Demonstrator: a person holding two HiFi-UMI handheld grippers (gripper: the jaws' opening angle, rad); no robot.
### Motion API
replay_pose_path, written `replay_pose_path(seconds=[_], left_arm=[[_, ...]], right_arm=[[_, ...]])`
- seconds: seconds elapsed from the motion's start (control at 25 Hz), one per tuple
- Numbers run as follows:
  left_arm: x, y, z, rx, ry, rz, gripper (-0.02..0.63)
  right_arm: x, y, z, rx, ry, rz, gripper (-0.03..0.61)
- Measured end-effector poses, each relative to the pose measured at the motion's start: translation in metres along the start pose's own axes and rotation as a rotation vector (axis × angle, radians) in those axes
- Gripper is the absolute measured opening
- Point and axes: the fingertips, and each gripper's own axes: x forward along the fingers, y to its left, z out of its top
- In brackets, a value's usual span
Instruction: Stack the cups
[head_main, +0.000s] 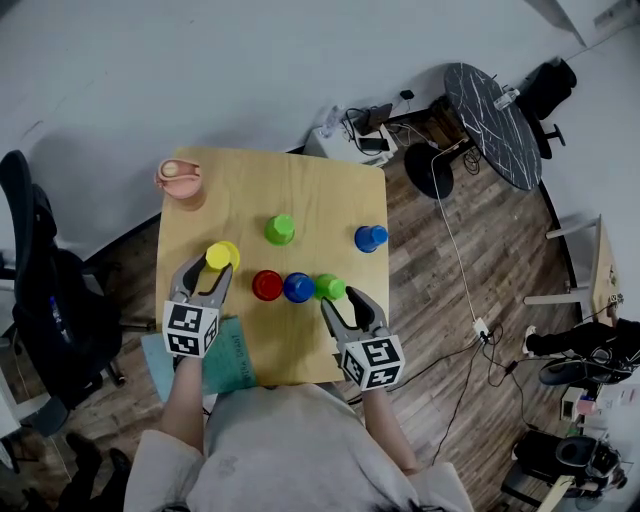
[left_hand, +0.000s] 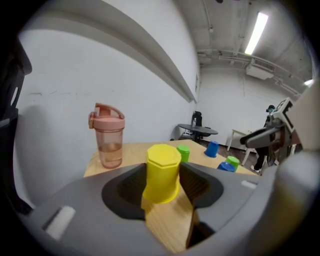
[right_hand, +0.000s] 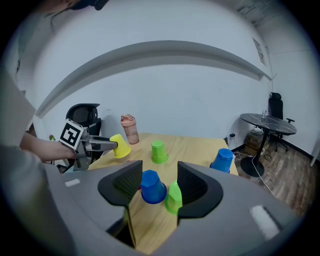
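Observation:
Several upturned cups stand on the wooden table (head_main: 330, 200). My left gripper (head_main: 208, 270) is shut on the yellow cup (head_main: 222, 254); in the left gripper view the yellow cup (left_hand: 162, 172) sits between both pads, and in the right gripper view it (right_hand: 120, 146) looks tilted. A red cup (head_main: 267, 285), a blue cup (head_main: 298, 287) and a green cup (head_main: 329, 287) form a row. My right gripper (head_main: 342, 302) is open just short of that green cup, its jaws framing the blue cup (right_hand: 151, 187) and green cup (right_hand: 173, 197). Farther back stand a green cup (head_main: 279, 229) and a blue cup (head_main: 369, 238).
A pink bottle (head_main: 180, 182) stands at the table's far left corner. A teal notebook (head_main: 235, 362) lies at the near edge by my left hand. A black office chair (head_main: 40, 290) is left of the table, a round dark table (head_main: 490, 120) at the far right.

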Motion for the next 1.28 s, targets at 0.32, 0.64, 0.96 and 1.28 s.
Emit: replay_pose_path(seconds=[0.32,0.64,0.96,1.28], left_arm=[[-0.015,-0.056,0.044,0.015,-0.085,-0.088,0.256],[-0.009,-0.118,0.045,0.058,-0.056,-0.202,0.256],[0.006,-0.152,0.028,0.129,0.006,-0.256,0.256],[0.011,-0.161,0.02,0.153,0.052,-0.259,0.259]], right_arm=[[-0.004,0.003,0.012,-0.007,-0.047,0.042,0.219],[-0.017,0.0,0.007,0.001,-0.057,0.044,0.219],[-0.034,-0.012,-0.001,0.023,-0.059,0.005,0.219],[-0.047,-0.02,-0.01,0.044,-0.06,-0.031,0.219]])
